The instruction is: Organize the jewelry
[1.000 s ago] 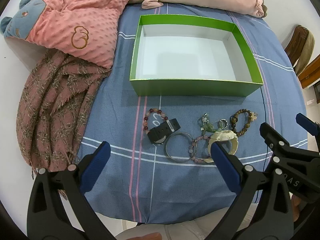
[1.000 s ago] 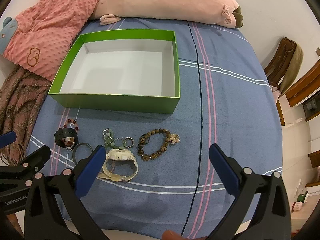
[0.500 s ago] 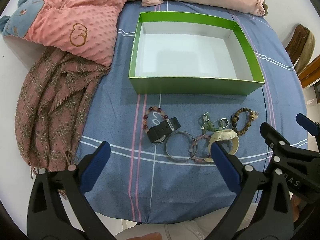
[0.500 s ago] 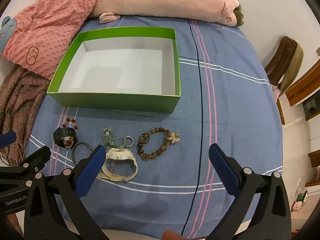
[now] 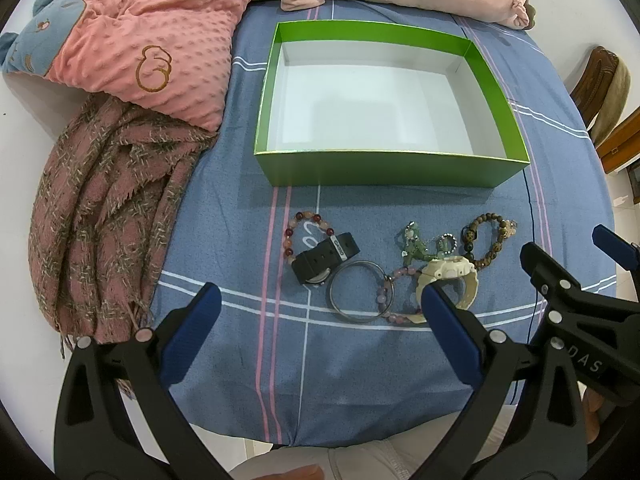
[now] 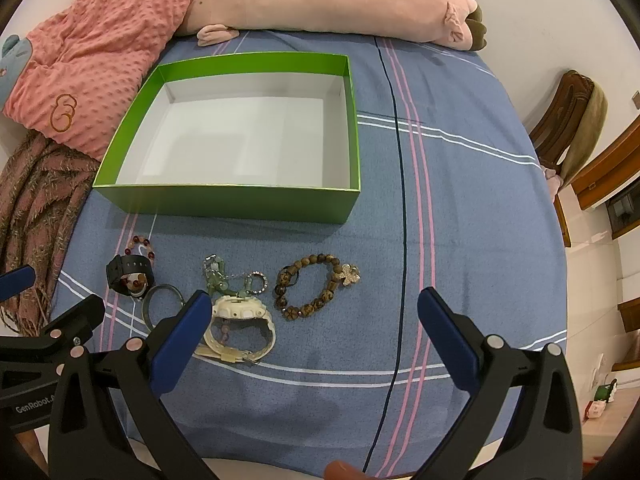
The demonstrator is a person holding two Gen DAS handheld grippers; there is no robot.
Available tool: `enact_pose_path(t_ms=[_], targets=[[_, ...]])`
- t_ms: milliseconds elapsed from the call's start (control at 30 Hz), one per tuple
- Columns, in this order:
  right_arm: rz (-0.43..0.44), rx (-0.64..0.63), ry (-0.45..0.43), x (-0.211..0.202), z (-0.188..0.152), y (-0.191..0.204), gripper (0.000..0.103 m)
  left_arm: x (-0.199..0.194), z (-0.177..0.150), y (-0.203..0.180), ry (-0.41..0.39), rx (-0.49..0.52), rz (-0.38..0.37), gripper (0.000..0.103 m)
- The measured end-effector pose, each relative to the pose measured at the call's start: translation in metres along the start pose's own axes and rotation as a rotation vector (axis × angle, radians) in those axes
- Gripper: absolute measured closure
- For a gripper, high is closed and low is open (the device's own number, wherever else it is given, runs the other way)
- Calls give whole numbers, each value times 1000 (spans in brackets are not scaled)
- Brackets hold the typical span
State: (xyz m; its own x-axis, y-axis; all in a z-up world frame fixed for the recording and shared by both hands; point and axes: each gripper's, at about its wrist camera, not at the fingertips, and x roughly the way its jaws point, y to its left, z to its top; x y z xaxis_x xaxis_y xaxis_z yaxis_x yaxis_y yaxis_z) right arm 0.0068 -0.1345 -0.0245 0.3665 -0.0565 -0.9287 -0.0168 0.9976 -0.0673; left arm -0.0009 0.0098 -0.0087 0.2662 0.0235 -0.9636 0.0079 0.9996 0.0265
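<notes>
An empty green box [image 5: 380, 170] [image 6: 224, 200] with a white inside stands on the blue striped cloth. In front of it lies a row of jewelry: a red bead bracelet [image 5: 298, 218], a black watch [image 5: 324, 258] [image 6: 128, 272], a metal bangle [image 5: 360, 292], a pink bead bracelet [image 5: 384, 296], a cream watch [image 5: 452, 274] [image 6: 240, 320], a green charm piece [image 5: 414, 242] [image 6: 218, 276] and a brown bead bracelet [image 5: 486, 240] [image 6: 312, 284]. My left gripper [image 5: 320, 312] hangs open just short of the bangle. My right gripper [image 6: 314, 316] is open around the brown bracelet's near side.
A pink dotted blanket [image 5: 152, 48] and a woven brown scarf [image 5: 100, 216] lie left of the box. A long pink plush [image 6: 328, 4] lies behind it. A wooden chair [image 6: 572, 112] stands at the right. The cloth's front edge [image 5: 320, 432] is near me.
Both views have shifted slightly; the box and jewelry sit a little lower in frame. Nothing on the cloth has moved and both grippers stay open.
</notes>
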Motion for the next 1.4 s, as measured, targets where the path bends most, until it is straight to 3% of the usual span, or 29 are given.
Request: enact_pose_path(t_ms=[1333,1400], targets=[[5,-1,22,6,-1,0,1,6,0,2,16,-6,1,2],[-28,2,24,10,1,-9,1,8,1,12,2,-28,17,2]])
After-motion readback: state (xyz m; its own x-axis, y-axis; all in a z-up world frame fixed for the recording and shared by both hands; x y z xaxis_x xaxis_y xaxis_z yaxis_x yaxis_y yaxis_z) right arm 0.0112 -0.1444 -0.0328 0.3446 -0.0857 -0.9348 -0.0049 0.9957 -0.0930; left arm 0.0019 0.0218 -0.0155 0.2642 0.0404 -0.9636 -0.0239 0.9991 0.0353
